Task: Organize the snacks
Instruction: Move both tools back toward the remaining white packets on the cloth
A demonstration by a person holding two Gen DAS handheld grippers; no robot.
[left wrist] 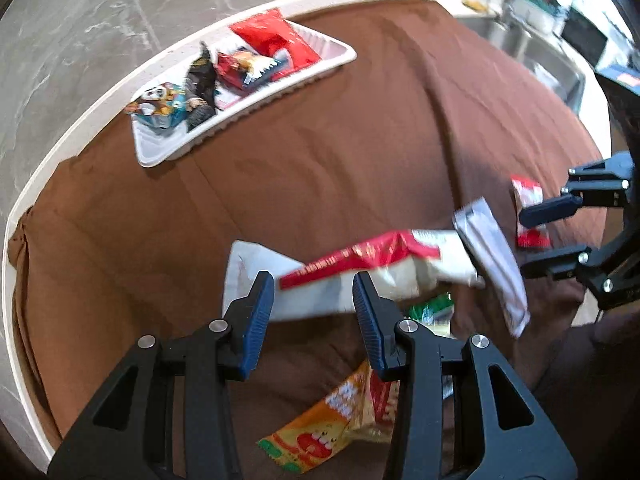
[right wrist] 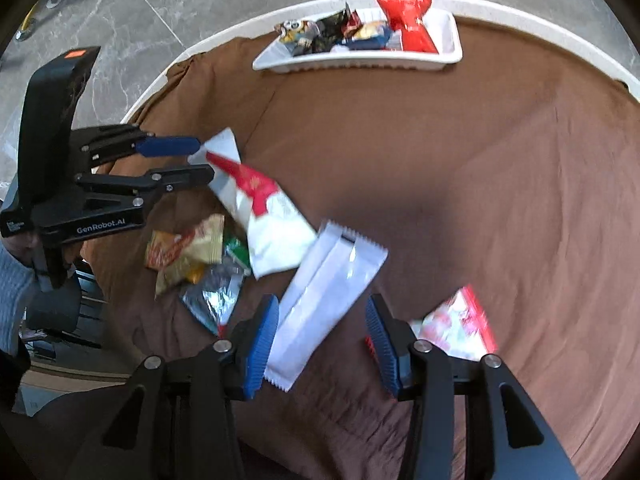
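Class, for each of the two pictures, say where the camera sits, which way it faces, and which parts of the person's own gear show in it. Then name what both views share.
Left wrist view: on the left gripper, looking forward and down at the red-and-white snack packet; the right gripper shows at the right edge.
Right wrist view: on the right gripper, above the plain white sachet; the left gripper and a grey sleeve show at left.
Shared: brown cloth, white rectangular tray of snacks, both packets.
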